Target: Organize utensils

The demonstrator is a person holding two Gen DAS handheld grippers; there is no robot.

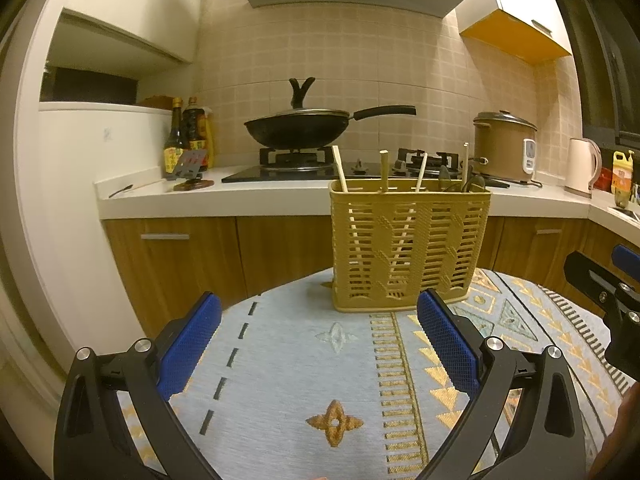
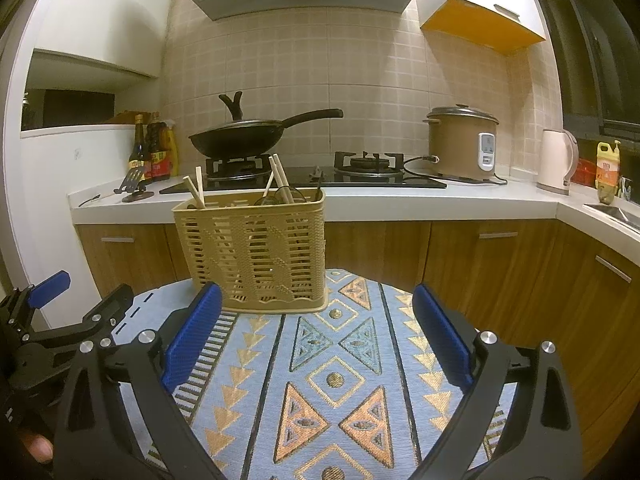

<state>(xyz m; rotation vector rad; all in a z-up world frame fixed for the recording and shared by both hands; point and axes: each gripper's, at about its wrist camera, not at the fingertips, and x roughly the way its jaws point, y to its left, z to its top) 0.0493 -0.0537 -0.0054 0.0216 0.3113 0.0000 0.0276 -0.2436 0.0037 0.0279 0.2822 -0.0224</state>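
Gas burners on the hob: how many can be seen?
2: the left burner sits under the black wok, and the right burner is bare, beside the rice cooker. The utensil basket may hide others.

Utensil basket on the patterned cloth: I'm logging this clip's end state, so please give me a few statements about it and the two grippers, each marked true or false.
1. The utensil basket stands upright on the patterned cloth. True.
2. The left gripper is shut on a chopstick. False: its jaws stand wide apart with nothing between them.
3. Chopsticks stick up out of the basket. True.
4. The right gripper touches the basket. False: it is open and empty, short of the basket, and its left finger only overlaps the basket's lower corner in the right wrist view.
5. The wok sits on the cloth beside the basket. False: it sits on the stove burner behind.
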